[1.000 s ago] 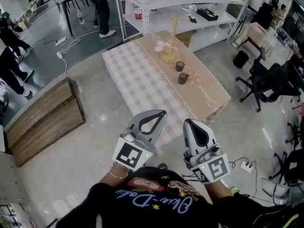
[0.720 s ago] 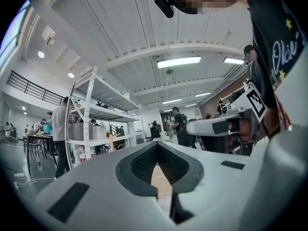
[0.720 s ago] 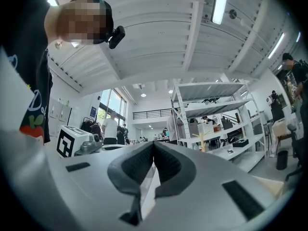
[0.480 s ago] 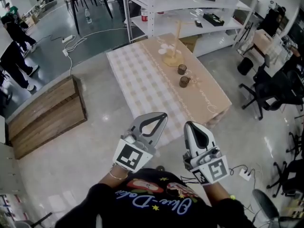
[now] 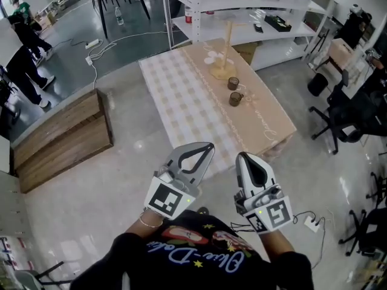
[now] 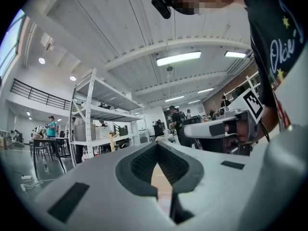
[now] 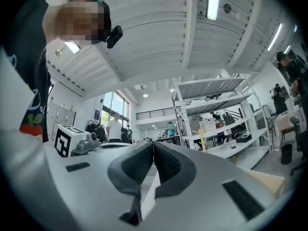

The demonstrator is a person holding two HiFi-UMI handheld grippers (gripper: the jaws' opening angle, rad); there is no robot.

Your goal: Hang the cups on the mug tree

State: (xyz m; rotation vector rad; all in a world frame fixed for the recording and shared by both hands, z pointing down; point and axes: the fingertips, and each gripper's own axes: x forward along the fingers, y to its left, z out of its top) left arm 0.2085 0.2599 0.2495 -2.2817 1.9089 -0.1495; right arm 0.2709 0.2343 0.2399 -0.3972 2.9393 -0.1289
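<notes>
The wooden mug tree (image 5: 225,65) stands at the far end of the cloth-covered table (image 5: 181,107). Two dark cups (image 5: 233,84) (image 5: 235,99) sit on the table just in front of it. Both grippers are held side by side at chest height, well short of the table, over the floor. My left gripper (image 5: 207,146) (image 6: 156,146) is shut with nothing between its pads. My right gripper (image 5: 242,156) (image 7: 153,143) is likewise shut and empty. In the right gripper view the mug tree's pole (image 7: 202,142) shows far off, right of the jaws.
White shelving (image 5: 242,5) stands behind the table. A low wooden platform (image 5: 60,135) lies to the left, office chairs (image 5: 347,110) to the right. A power strip (image 5: 312,224) and cables lie on the floor near my right side. People (image 5: 24,59) stand far left.
Both grippers have drifted slightly ahead with the person and stay shut. The head view has shifted, and the standing person at the top edge is out of frame.
</notes>
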